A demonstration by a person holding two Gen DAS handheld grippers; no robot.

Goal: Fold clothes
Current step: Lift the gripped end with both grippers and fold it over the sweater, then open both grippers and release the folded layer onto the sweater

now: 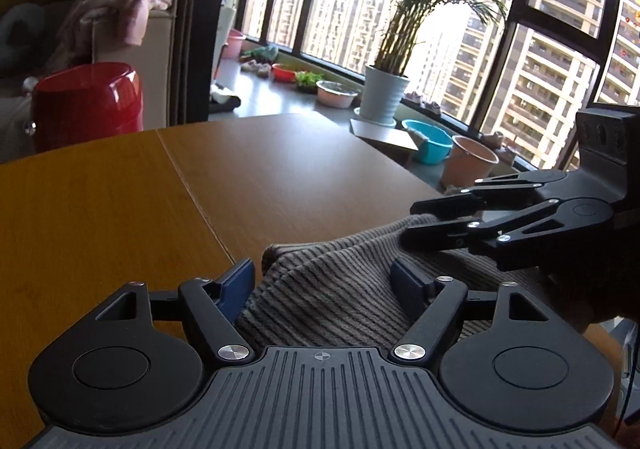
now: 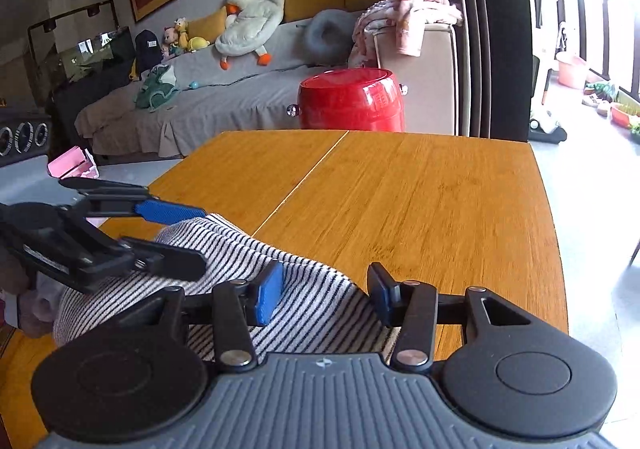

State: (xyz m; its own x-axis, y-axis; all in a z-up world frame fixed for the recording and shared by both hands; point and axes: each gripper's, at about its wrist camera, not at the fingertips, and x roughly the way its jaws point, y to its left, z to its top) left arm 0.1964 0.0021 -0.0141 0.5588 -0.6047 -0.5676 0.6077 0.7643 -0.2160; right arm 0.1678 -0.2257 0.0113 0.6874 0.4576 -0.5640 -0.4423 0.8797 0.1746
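Note:
A striped grey-and-white garment (image 1: 332, 289) lies bunched at the near edge of the wooden table (image 1: 280, 169). My left gripper (image 1: 324, 285) is open, its blue pads on either side of the cloth's edge. My right gripper (image 1: 416, 225) comes in from the right, open, low over the same garment. In the right wrist view the garment (image 2: 316, 301) lies between the open fingers of my right gripper (image 2: 324, 293). The left gripper (image 2: 184, 237) reaches in from the left, open over the cloth's far fold.
A red drum-shaped stool (image 2: 352, 101) stands beyond the table's far edge. A grey sofa (image 2: 224, 89) with toys and pink clothes is behind it. A potted palm (image 1: 384, 93), basins and buckets line the window sill.

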